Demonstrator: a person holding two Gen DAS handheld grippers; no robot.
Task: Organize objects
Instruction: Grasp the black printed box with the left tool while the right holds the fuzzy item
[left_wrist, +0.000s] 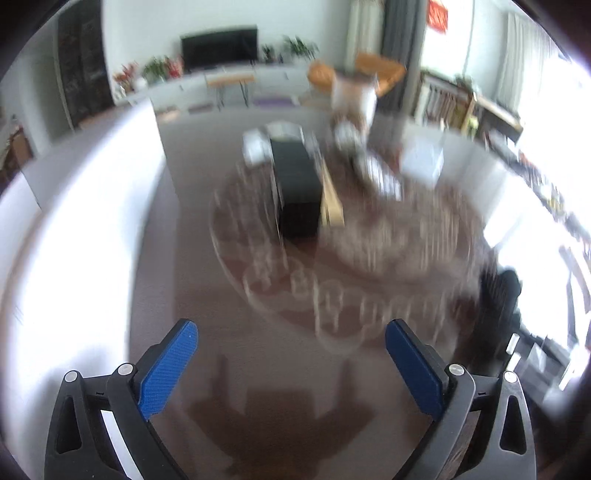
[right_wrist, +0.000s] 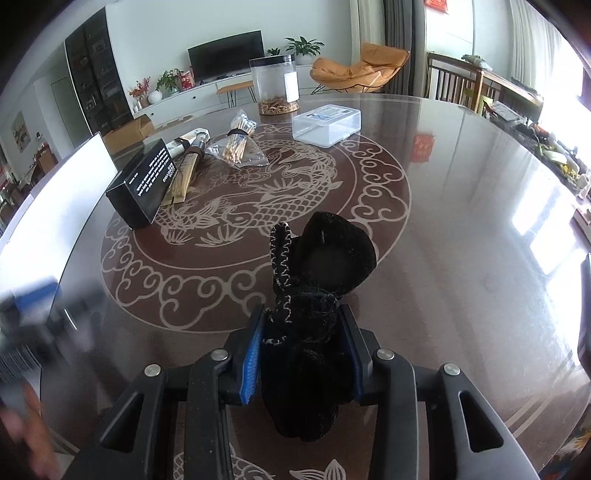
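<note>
My right gripper (right_wrist: 301, 328) is shut on a black knitted glove (right_wrist: 317, 280) and holds it just above the round glass table (right_wrist: 461, 229). On the far left part of the table lie a black box (right_wrist: 142, 182), a bundle of bamboo sticks (right_wrist: 186, 171), a clear bag of sticks (right_wrist: 236, 144), a clear plastic box (right_wrist: 327, 125) and a tall clear jar (right_wrist: 275, 85). My left gripper (left_wrist: 291, 347) is open and empty over the table; its view is blurred. The black box (left_wrist: 297, 188) shows there too.
A white board (right_wrist: 55, 192) stands at the table's left edge. A blurred hand and the other gripper show at the lower left of the right wrist view. Beyond the table are an orange chair (right_wrist: 358, 70), a TV and a wooden bench.
</note>
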